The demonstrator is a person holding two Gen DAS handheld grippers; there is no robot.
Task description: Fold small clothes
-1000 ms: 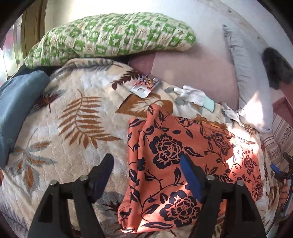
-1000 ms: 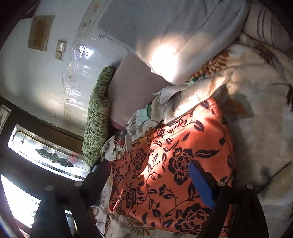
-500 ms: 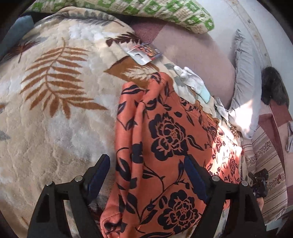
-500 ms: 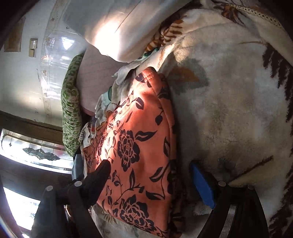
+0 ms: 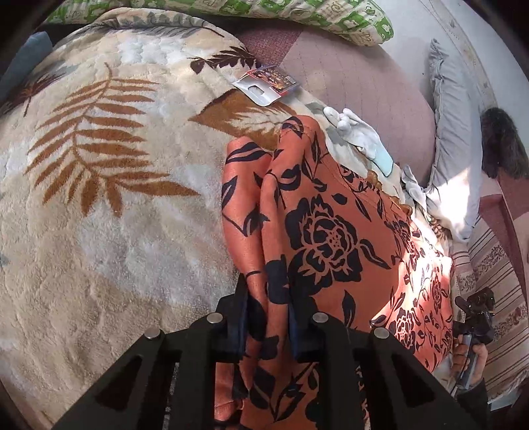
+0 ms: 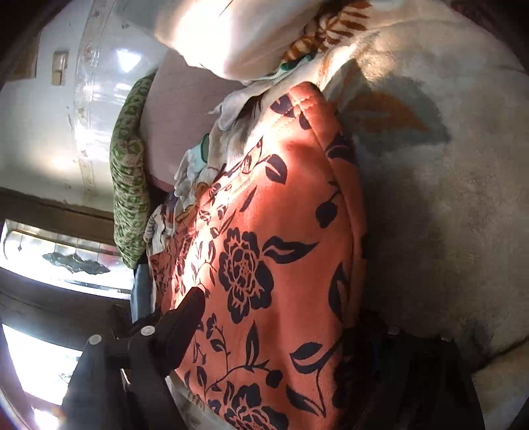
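Note:
An orange garment with a black flower print (image 5: 330,231) lies spread on a beige leaf-patterned blanket (image 5: 115,198). My left gripper (image 5: 268,311) is at its near left edge, jaws closing, pads pressing a bunched ridge of the cloth between them. In the right wrist view the same garment (image 6: 264,198) runs away from me along its stitched right edge. My right gripper (image 6: 284,311) straddles the near end of that edge with its jaws wide and closing. The cloth lies between the fingers and the pads are not pressing it. Its right finger sits in deep shadow.
A green patterned pillow (image 5: 297,16) and a grey pillow (image 5: 453,132) lie at the bed's far side. A white glove (image 5: 360,132) and a small card packet (image 5: 264,84) rest just beyond the garment. A person's hand (image 5: 469,357) shows at the right edge. A window (image 6: 66,258) is to the left.
Both grippers have come down onto the garment. The left one's jaws went from wide apart to pinching a fold at the left edge. The right one now straddles the right edge.

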